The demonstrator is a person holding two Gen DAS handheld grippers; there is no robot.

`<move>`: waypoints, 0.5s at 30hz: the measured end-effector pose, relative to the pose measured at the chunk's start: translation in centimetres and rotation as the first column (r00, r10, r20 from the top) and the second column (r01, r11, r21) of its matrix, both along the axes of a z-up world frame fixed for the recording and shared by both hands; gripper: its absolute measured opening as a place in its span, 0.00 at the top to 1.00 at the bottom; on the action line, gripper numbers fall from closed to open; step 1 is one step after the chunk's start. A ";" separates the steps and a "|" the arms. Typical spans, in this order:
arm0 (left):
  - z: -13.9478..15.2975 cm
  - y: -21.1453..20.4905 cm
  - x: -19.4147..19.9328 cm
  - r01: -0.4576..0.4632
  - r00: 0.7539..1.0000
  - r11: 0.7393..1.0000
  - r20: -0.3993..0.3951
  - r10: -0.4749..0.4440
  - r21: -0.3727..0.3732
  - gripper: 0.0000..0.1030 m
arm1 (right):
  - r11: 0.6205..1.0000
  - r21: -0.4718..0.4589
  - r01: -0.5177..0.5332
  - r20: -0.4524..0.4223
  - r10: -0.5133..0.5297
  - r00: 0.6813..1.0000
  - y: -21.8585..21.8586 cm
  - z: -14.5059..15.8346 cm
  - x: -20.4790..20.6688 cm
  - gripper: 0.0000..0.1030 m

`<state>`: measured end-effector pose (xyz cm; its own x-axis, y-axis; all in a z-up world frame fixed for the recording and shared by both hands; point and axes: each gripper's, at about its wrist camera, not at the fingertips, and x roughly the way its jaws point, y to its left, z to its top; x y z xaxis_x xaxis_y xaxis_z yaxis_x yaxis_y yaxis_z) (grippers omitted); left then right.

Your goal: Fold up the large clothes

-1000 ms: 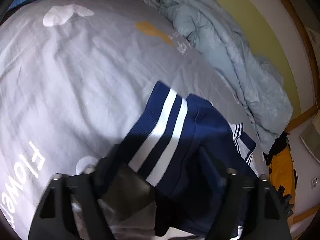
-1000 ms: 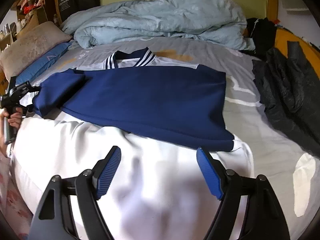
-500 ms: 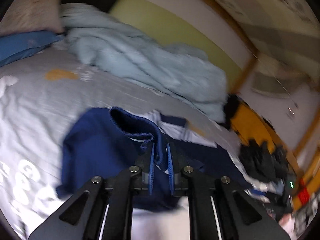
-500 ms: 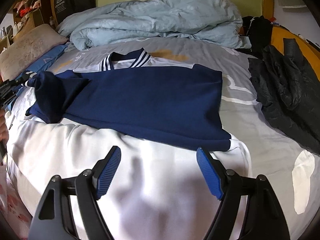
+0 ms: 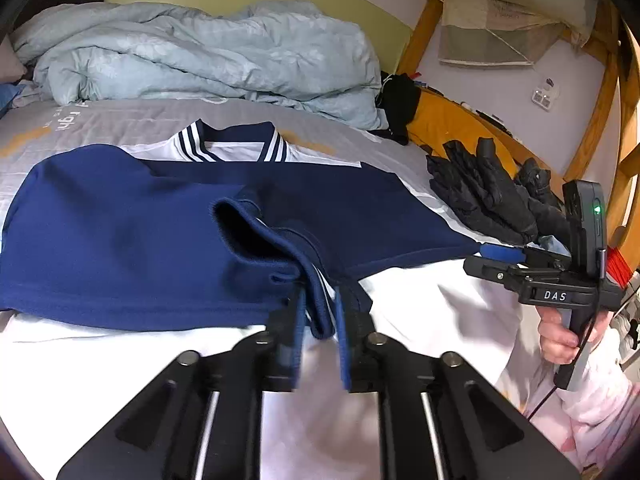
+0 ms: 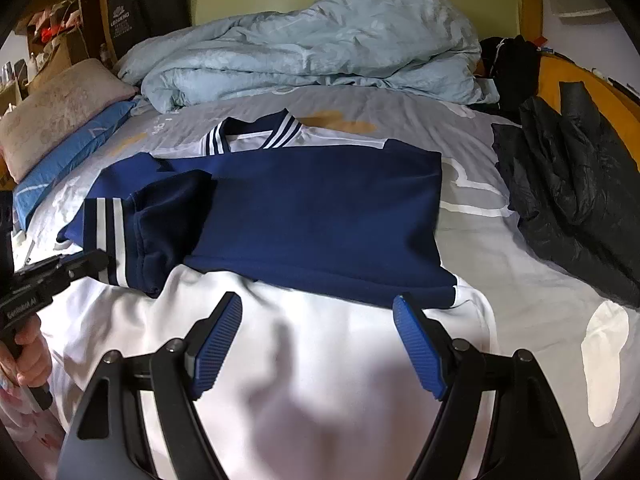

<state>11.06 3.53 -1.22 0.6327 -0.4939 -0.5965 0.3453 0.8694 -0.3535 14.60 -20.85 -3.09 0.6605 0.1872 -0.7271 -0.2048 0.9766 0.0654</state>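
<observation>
A navy and white jacket lies flat on the bed, its striped collar towards the headboard. My left gripper is shut on the navy striped sleeve cuff and holds it over the jacket's white lower part. In the right wrist view the cuff hangs at the left, held by the left gripper. My right gripper is open and empty above the white lower part; it also shows in the left wrist view.
A crumpled light blue duvet lies at the head of the bed. A black padded jacket lies at the right on the grey sheet. Pillows lie at the left. A wooden bed frame stands behind.
My left gripper closed on the sleeve cuff and carried it from the bed's left side over onto the jacket body. My right gripper stayed open and almost still.
</observation>
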 end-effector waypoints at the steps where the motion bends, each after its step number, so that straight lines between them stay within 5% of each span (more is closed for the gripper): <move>1: 0.2 0.0 -0.1 0.000 1.000 1.000 -0.004 0.000 -0.001 0.67 | 1.000 0.001 0.001 0.002 -0.001 1.000 0.0 0.0 0.0 0.26; 5: 1.2 -0.2 -0.6 -0.009 0.999 1.000 0.034 0.009 0.009 0.55 | 1.000 0.001 -0.004 0.006 0.004 1.000 0.2 0.0 0.0 0.26; 9: 2.8 0.6 -1.0 -0.062 0.994 0.997 0.091 0.059 0.039 0.27 | 1.000 -0.003 -0.015 0.016 0.015 1.000 0.6 -0.1 -0.1 0.26; 15: 5.6 3.9 -1.3 -0.175 0.973 0.984 0.159 0.167 0.039 0.16 | 0.999 -0.027 -0.047 0.061 0.049 0.997 2.1 0.0 -1.0 0.26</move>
